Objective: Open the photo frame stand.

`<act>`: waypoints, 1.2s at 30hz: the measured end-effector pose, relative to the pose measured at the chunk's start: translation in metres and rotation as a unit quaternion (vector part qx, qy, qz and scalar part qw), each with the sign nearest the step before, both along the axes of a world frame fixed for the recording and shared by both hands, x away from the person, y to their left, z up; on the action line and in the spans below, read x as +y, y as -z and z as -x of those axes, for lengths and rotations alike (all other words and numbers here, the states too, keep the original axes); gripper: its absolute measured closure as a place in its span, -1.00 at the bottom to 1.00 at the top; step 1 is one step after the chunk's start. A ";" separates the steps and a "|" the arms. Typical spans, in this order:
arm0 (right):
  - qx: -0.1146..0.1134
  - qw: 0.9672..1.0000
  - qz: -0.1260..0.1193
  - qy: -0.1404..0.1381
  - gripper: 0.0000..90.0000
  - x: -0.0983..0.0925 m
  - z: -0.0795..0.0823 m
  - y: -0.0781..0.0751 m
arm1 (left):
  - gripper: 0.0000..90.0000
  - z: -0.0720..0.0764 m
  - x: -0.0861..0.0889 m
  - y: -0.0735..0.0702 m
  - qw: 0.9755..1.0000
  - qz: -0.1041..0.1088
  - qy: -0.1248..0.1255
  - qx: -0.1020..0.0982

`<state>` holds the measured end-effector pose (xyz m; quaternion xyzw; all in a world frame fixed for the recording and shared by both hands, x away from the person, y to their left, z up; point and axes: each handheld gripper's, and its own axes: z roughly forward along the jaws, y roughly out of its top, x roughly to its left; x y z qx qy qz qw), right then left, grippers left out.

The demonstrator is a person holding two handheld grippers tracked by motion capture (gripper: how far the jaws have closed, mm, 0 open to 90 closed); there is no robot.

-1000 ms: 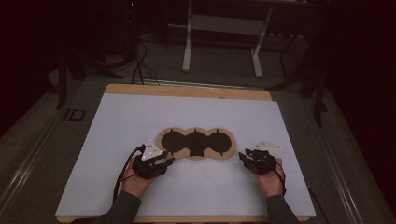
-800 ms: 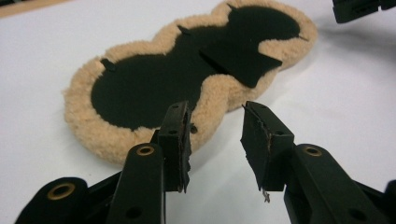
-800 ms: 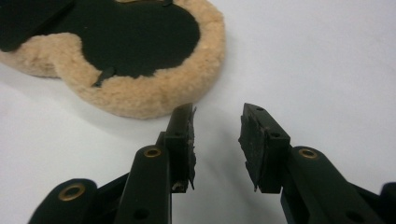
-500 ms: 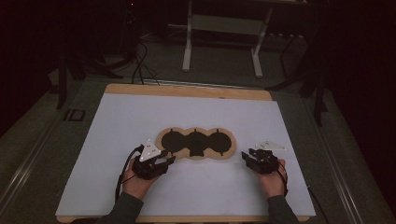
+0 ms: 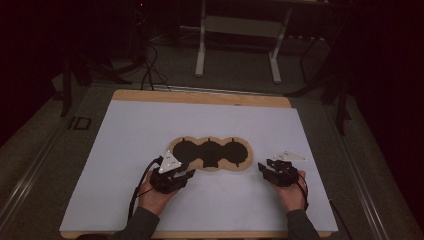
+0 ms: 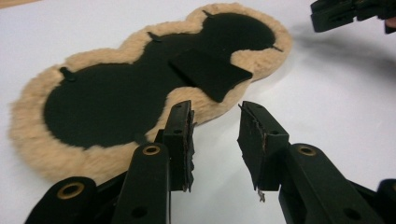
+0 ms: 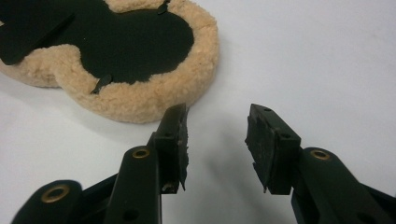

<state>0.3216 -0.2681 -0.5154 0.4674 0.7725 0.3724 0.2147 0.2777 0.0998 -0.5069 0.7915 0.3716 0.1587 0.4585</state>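
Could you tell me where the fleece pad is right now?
In the high view the fleece pad lies mid-table on the white mat, between the left gripper and right gripper.

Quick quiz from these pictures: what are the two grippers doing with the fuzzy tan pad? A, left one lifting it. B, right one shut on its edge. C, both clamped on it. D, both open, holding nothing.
D: the left gripper and right gripper both have their jaws spread apart with nothing between them, and the fleece pad lies flat on the table.

No readable words, brands or numbers appear anywhere. A small dark rectangular marking (image 5: 80,123) lies on the grey floor beside the counter's far left corner, too blurred to read.
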 end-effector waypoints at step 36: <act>0.000 1.000 -0.017 0.014 0.25 -0.008 0.000 -0.002 | 1.00 -0.028 -0.043 0.030 0.997 -0.065 0.000 0.045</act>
